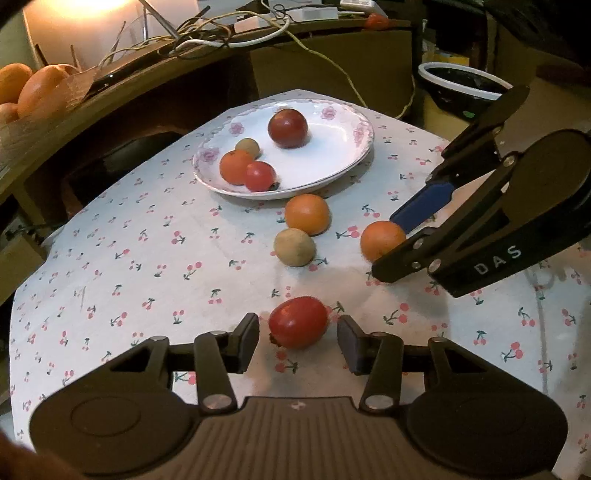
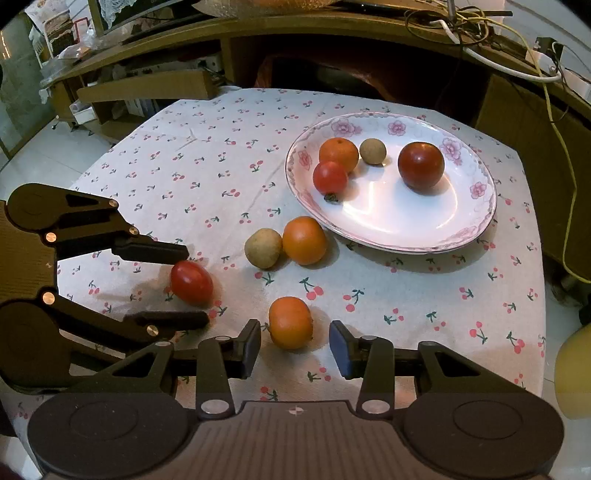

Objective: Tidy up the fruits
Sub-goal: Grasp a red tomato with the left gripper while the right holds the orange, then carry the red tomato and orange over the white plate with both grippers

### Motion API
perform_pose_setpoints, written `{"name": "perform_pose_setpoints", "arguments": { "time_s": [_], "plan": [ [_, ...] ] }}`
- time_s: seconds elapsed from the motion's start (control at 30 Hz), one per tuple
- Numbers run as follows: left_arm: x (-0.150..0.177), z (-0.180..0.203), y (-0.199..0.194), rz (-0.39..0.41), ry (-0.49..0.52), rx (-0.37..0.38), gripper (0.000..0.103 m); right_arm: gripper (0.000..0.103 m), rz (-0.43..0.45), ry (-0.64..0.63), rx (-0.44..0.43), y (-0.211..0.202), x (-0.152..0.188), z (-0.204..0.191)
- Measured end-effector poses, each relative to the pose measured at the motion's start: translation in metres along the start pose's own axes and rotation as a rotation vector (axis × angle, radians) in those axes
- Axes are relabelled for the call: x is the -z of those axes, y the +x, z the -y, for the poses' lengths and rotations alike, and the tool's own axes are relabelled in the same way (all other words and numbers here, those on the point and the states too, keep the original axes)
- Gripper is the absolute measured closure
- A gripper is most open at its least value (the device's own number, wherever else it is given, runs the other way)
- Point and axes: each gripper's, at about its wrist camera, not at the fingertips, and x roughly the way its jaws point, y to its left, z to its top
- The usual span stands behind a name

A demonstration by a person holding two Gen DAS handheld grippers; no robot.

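A white flowered plate (image 1: pixel 332 162) (image 2: pixel 388 221) holds a dark red fruit (image 1: pixel 287 128) (image 2: pixel 421 166), an orange, a small tan fruit and a small red tomato. On the cherry-print cloth lie a red tomato (image 1: pixel 298 322) (image 2: pixel 191 282), an orange (image 1: pixel 382 240) (image 2: pixel 290 322), a second orange (image 1: pixel 307 214) (image 2: pixel 304 240) and a tan fruit (image 1: pixel 294 247) (image 2: pixel 263 247). My left gripper (image 1: pixel 298 341) (image 2: pixel 194 283) is open with the red tomato between its fingers. My right gripper (image 2: pixel 295 347) (image 1: pixel 388 243) is open around the near orange.
A wooden desk (image 1: pixel 122 85) with tangled cables (image 1: pixel 221 33) curves behind the table. Oranges (image 1: pixel 40 88) sit on it at the left. A dark bowl with a white rim (image 1: pixel 461 83) stands at the back right. A yellow cable (image 2: pixel 565 155) hangs by the table's right edge.
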Motion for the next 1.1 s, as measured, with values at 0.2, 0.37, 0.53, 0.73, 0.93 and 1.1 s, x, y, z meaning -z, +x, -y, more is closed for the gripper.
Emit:
{"name": "perform_pose_setpoints", "arguments": {
  "time_s": [0.2,0.37,0.53,0.73,0.93,1.1],
  "plan": [
    [-0.002,-0.002,0.002,-0.012,-0.032,0.009,0.054,0.063,-0.005,0.001,0.002,0.001,0.000,0.000],
    [-0.003,-0.003,0.001,-0.020,-0.049,0.009,0.064,0.078,-0.016,0.001,0.003,0.001,-0.002,-0.001],
    [-0.003,-0.001,0.001,-0.024,-0.044,0.009,0.064,0.079,-0.013,-0.002,0.019,0.000,-0.004,-0.003],
    [-0.009,-0.003,-0.002,0.005,-0.056,0.008,0.064,0.079,0.020,0.027,0.016,-0.008,-0.008,0.002],
    [-0.024,-0.004,-0.004,0.043,-0.070,0.001,0.064,0.079,0.060,0.052,0.025,-0.016,-0.014,0.006],
    [-0.039,-0.008,-0.001,0.072,-0.088,-0.013,0.064,0.079,0.088,0.077,0.044,-0.020,-0.020,0.014]
  ]
}}
